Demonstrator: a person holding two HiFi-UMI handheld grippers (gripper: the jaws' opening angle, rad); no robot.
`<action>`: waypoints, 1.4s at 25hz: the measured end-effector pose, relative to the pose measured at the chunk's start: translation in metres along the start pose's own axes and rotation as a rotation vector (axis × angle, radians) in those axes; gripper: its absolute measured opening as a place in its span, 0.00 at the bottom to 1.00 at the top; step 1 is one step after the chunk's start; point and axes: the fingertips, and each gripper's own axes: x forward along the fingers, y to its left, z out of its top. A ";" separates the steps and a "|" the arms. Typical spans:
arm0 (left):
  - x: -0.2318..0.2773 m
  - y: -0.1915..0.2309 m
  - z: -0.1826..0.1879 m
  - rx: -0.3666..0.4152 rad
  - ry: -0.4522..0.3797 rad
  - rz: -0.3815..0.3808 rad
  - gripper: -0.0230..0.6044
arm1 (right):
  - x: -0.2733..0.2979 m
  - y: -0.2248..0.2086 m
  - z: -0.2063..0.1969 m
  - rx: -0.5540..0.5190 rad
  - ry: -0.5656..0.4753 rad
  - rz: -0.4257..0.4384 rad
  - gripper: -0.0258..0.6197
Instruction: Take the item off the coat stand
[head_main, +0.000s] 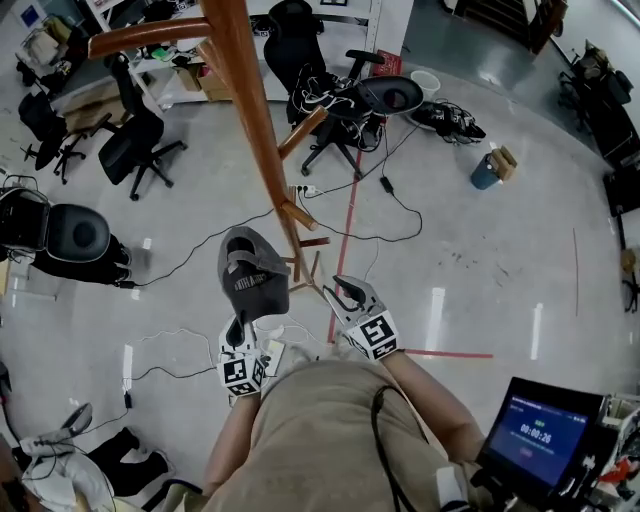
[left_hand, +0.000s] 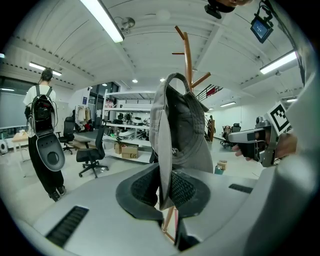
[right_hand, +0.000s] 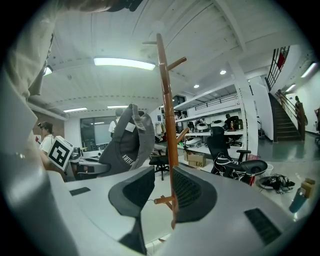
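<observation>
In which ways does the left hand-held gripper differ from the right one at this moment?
The left hand-held gripper is shut on the brim of the grey cap; the right hand-held gripper stands open. The left one holds the cap upright; the right one holds nothing. Both point towards the coat stand.

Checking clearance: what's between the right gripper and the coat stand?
Nothing. The right gripper view shows the coat stand unobstructed past the open right gripper; the cap sits leftward.
</observation>
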 end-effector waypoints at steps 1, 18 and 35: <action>-0.001 0.000 0.000 0.000 0.001 -0.001 0.09 | 0.000 0.000 0.000 -0.001 0.001 0.001 0.19; -0.001 -0.004 -0.007 -0.001 0.039 -0.030 0.09 | 0.003 0.005 -0.007 -0.004 0.019 0.008 0.19; 0.000 -0.012 -0.017 0.004 0.045 -0.047 0.09 | -0.003 -0.001 -0.018 -0.005 0.018 -0.004 0.19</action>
